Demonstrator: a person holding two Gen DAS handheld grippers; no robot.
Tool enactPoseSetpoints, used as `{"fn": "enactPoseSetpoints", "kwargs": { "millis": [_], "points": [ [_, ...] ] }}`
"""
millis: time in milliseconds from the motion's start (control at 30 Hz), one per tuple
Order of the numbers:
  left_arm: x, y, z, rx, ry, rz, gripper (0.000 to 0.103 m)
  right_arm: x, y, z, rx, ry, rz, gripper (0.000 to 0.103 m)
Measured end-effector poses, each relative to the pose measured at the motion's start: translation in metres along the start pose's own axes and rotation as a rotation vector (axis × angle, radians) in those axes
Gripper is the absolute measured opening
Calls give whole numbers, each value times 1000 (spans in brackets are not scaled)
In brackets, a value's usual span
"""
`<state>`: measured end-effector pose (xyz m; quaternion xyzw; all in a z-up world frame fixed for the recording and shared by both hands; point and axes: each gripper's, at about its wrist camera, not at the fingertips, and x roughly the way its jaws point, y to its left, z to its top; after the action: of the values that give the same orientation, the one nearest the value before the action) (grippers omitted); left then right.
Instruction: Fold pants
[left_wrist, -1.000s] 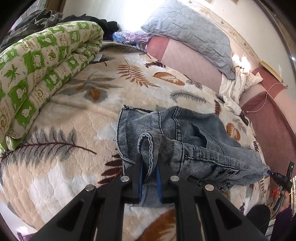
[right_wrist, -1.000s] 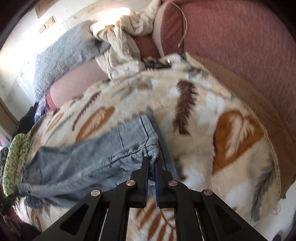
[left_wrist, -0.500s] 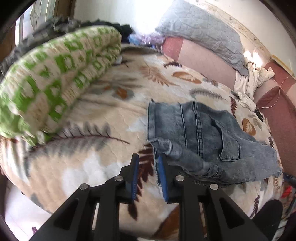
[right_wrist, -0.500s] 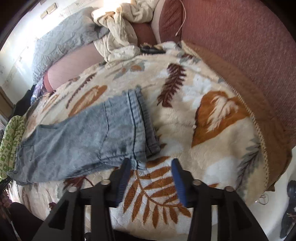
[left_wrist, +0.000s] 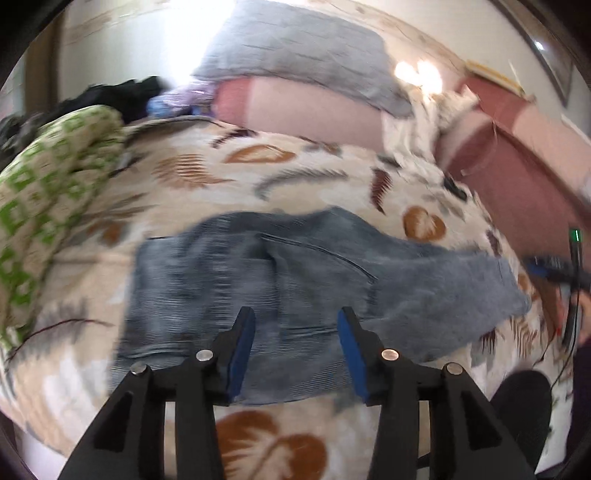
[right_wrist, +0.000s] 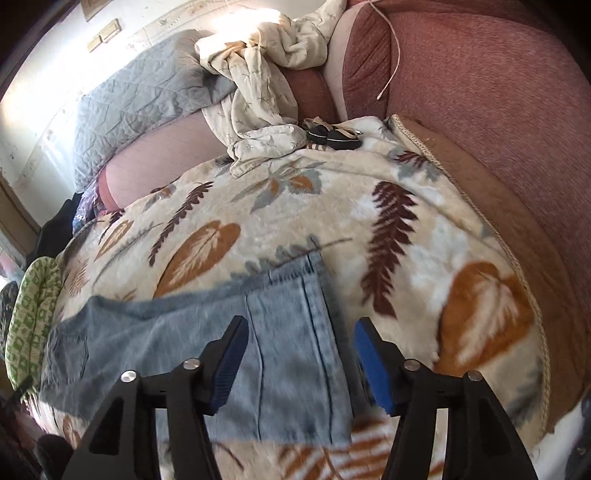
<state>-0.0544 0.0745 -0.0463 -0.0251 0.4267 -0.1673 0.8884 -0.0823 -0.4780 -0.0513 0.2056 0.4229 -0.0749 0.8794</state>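
Observation:
Blue denim pants (left_wrist: 295, 280) lie flat across a cream leaf-print blanket (left_wrist: 258, 177) on the bed. My left gripper (left_wrist: 295, 332) is open and empty, just above the waist end of the pants. My right gripper (right_wrist: 297, 339) is open and empty, above the leg-hem end of the pants (right_wrist: 288, 332). The right gripper also shows at the right edge of the left wrist view (left_wrist: 554, 269). The left wrist view is motion-blurred.
A rolled green-and-white quilt (left_wrist: 44, 206) lies at the left. A grey quilted pillow (right_wrist: 140, 96) and a crumpled cream cloth (right_wrist: 258, 85) lean on the reddish headboard (right_wrist: 480, 110). Small dark items (right_wrist: 332, 136) lie by the cloth. The blanket's corded edge (right_wrist: 517, 280) runs at the right.
Both grippers have let go of the pants and opened wide. The pants now lie flat on the blanket. Both grippers have pulled back and turned over the pants.

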Motion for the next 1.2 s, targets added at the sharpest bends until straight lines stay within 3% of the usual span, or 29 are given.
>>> {"fn": "enactPoseSetpoints", "kwargs": {
  "millis": [200, 500, 567, 600, 667, 700, 733, 833, 1000, 1100, 1200],
  "points": [
    [42, -30, -3, 47, 85, -14, 48, 34, -10, 32, 55, 68, 27, 64],
    [60, -25, -11, 30, 119, -11, 48, 82, -11, 46, 130, 227, 128, 64],
    [60, -25, -11, 35, 118, -11, 48, 91, -9, 46, 129, 264, 111, 64],
    [60, -24, -11, 34, 118, -13, 48, 97, -7, 45, 125, 293, 107, 60],
    [60, -22, -11, 25, 119, -19, 48, 103, -4, 43, 120, 323, 79, 38],
    [60, -21, -11, 23, 119, -20, 48, 105, -2, 42, 114, 335, 79, 20],
    [59, -21, -11, 20, 120, -22, 48, 106, -1, 42, 111, 337, 87, 13],
    [59, -20, -10, 14, 121, -19, 48, 98, 2, 47, 94, 299, 98, 12],
    [58, -18, -7, -13, 112, -14, 48, 65, 2, 66, 96, 111, 126, 11],
    [62, -20, -8, -9, 108, -13, 48, 55, -3, 72, 88, 8, 81, 11],
    [64, -25, -12, 18, 105, 4, 53, 69, -15, 67, 123, 10, 47, 8]
  ]
}}
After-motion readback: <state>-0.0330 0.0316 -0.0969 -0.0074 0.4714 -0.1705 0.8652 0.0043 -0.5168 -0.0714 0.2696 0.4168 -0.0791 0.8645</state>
